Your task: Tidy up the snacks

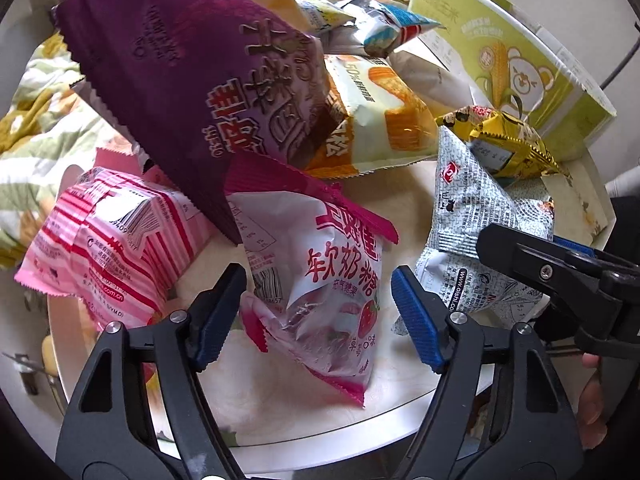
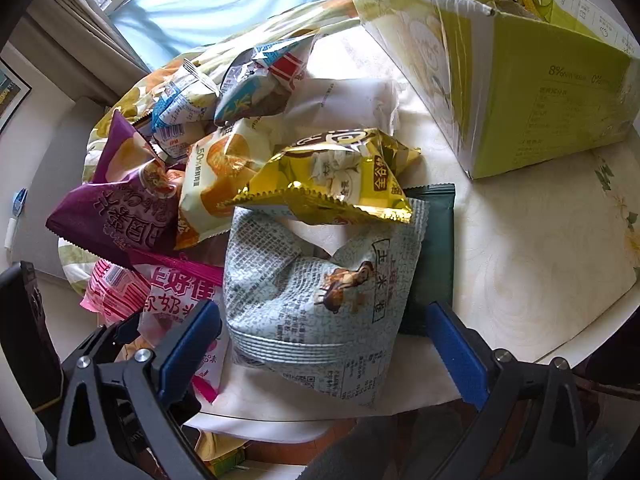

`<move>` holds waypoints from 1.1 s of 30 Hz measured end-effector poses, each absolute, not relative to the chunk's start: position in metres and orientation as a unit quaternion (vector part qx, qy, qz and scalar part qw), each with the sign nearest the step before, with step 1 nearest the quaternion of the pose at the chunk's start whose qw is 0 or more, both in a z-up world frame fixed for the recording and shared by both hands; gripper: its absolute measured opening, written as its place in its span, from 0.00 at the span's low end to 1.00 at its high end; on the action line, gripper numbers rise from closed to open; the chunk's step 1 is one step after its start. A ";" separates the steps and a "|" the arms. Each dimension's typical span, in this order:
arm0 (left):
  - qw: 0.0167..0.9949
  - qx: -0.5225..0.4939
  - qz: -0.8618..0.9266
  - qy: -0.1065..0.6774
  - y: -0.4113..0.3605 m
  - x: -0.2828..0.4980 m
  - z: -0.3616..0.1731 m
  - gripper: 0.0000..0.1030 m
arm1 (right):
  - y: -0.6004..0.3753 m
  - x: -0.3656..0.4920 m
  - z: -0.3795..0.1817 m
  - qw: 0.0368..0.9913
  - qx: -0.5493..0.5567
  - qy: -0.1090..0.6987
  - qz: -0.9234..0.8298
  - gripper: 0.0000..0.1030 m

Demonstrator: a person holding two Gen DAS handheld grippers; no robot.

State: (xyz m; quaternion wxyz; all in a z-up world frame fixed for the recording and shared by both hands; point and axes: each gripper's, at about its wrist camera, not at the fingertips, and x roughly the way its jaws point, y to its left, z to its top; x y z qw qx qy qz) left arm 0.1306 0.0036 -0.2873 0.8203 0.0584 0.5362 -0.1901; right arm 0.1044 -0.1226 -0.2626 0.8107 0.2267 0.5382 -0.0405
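A pile of snack bags lies on a round white table (image 1: 400, 392). In the left wrist view my left gripper (image 1: 320, 312) is open around the near end of a white and pink strawberry candy bag (image 1: 328, 280). A purple bag (image 1: 192, 92) and a pink striped bag (image 1: 108, 248) lie to its left. In the right wrist view my right gripper (image 2: 324, 344) is open around a grey newsprint-pattern bag (image 2: 312, 292). A gold bag (image 2: 340, 180) rests on its far end. A green and yellow cardboard box (image 2: 540, 92) stands open at the back right.
An orange and white bag (image 1: 380, 120), a blue and white bag (image 2: 256, 88) and a dark green packet (image 2: 436, 248) lie in the pile. The right gripper shows in the left wrist view (image 1: 560, 276) at the right. A patterned cloth (image 1: 36, 120) lies beyond the table.
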 end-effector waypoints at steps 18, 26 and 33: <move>0.825 0.087 -0.210 0.517 0.000 0.116 -0.269 0.42 | -0.118 0.101 -0.260 0.812 0.233 0.534 -0.025 0.60; 0.829 0.071 -0.209 0.514 0.007 0.110 -0.256 0.35 | -0.122 0.087 -0.239 0.824 0.227 0.519 -0.018 0.59; 0.837 0.049 -0.213 0.502 0.024 0.103 -0.241 0.32 | -0.123 0.074 -0.225 0.828 0.224 0.514 -0.016 0.59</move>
